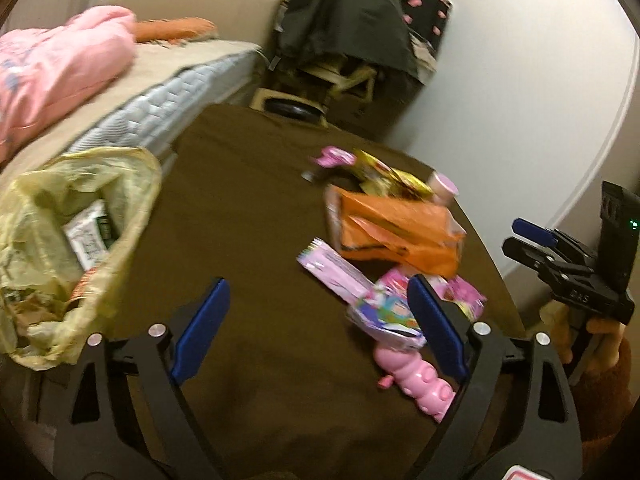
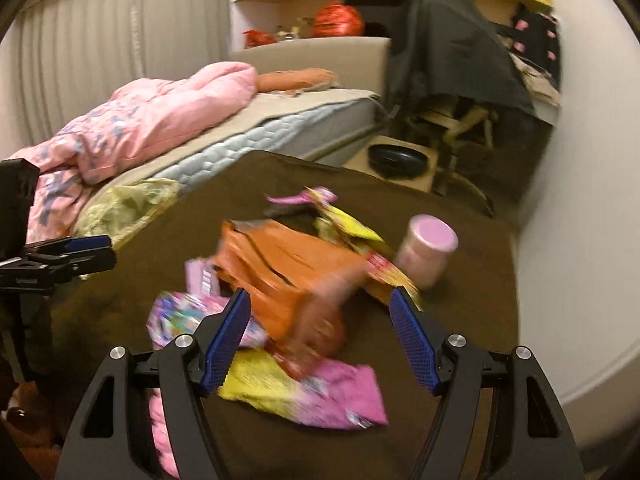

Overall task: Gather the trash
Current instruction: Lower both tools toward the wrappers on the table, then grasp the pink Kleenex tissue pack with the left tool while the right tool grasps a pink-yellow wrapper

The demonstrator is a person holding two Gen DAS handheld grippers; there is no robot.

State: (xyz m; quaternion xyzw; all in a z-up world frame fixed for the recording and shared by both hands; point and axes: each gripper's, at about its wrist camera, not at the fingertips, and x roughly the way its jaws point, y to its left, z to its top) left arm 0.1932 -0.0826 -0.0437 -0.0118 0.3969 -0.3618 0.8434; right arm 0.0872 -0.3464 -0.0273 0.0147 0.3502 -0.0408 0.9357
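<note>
A pile of wrappers lies on a brown cloth-covered table [image 1: 248, 208]. An orange bag [image 1: 396, 232] [image 2: 280, 272] sits in the middle of the pile, with yellow wrappers [image 1: 384, 176] [image 2: 348, 228] behind it and pink and colourful packets [image 1: 384, 308] [image 2: 344, 392] in front. A pink cup [image 2: 428, 252] lies on its side at the right. A yellowish trash bag [image 1: 76, 240] stands open at the table's left, with waste inside. My left gripper [image 1: 320, 316] is open and empty over the table. My right gripper [image 2: 320, 324] is open and empty just above the orange bag.
A pink caterpillar toy [image 1: 420, 380] lies near the left gripper's right finger. A bed with a pink quilt [image 2: 152, 120] runs along the left. A draped chair [image 2: 452, 60] and a black bowl [image 2: 396, 160] stand beyond the table. A white wall [image 1: 520, 80] is at right.
</note>
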